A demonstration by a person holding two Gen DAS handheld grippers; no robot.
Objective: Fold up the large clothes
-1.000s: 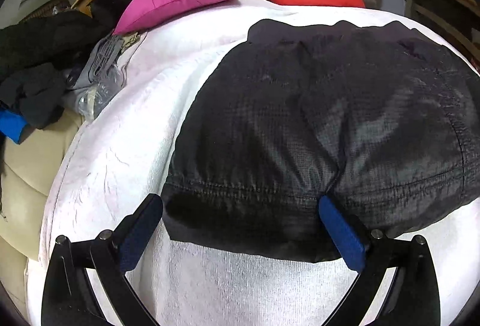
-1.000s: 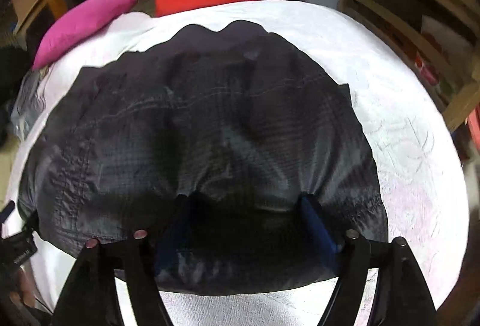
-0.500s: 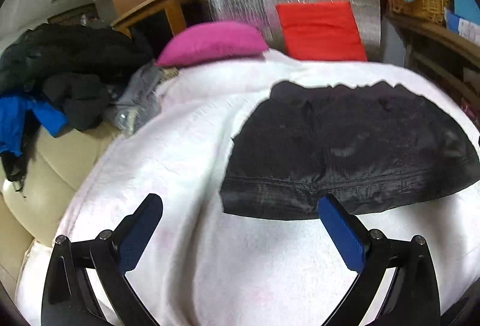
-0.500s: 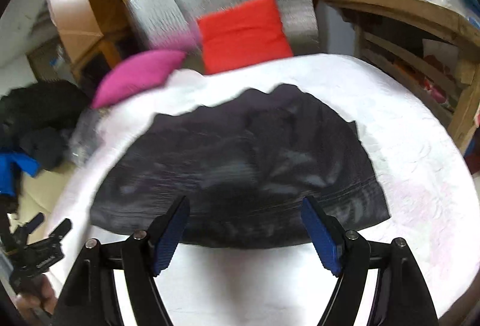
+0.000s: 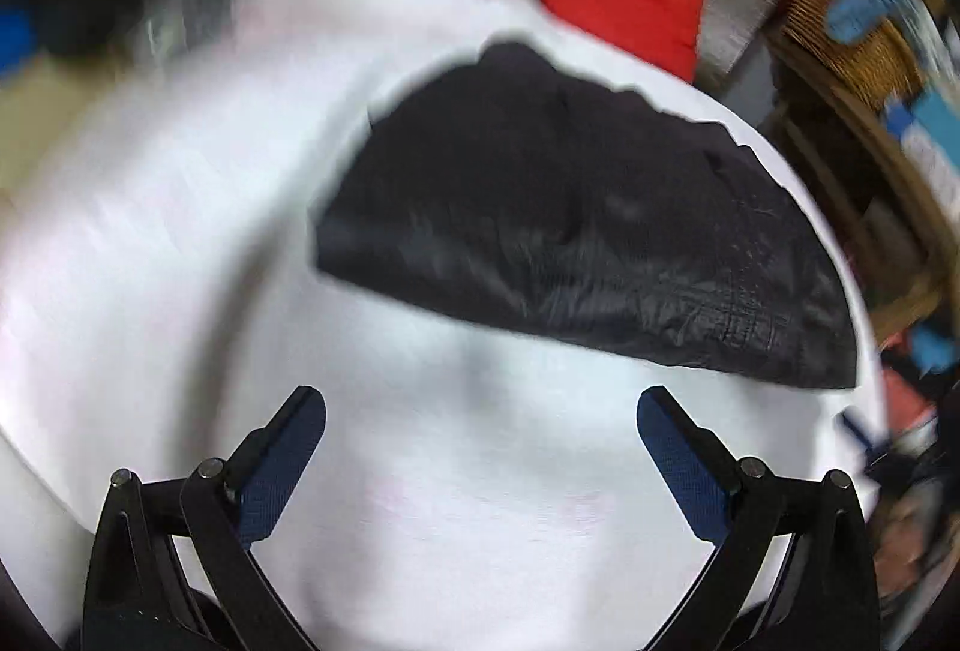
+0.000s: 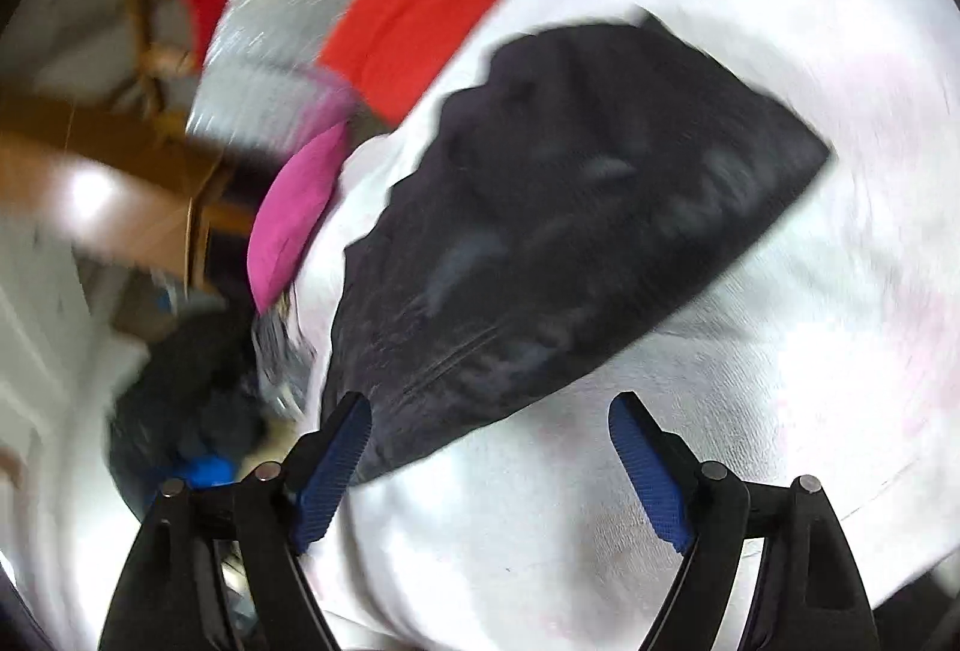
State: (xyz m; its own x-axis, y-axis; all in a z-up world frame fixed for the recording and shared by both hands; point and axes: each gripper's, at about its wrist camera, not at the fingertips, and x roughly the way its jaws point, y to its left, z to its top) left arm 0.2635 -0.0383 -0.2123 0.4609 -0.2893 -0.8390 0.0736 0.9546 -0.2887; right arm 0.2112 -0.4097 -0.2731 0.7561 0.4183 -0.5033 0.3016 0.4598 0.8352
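Black garment (image 5: 576,231) lies folded flat on white bed cover (image 5: 180,291). Your left gripper (image 5: 480,411) wide, empty; right gripper (image 6: 489,414) jaws just opening, empty. Check edges aligned, smooth creases before next fold.

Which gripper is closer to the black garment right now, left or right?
Right. The right gripper is open at the black garment, one finger at its near edge. The left gripper is open over bare white cover, short of it.
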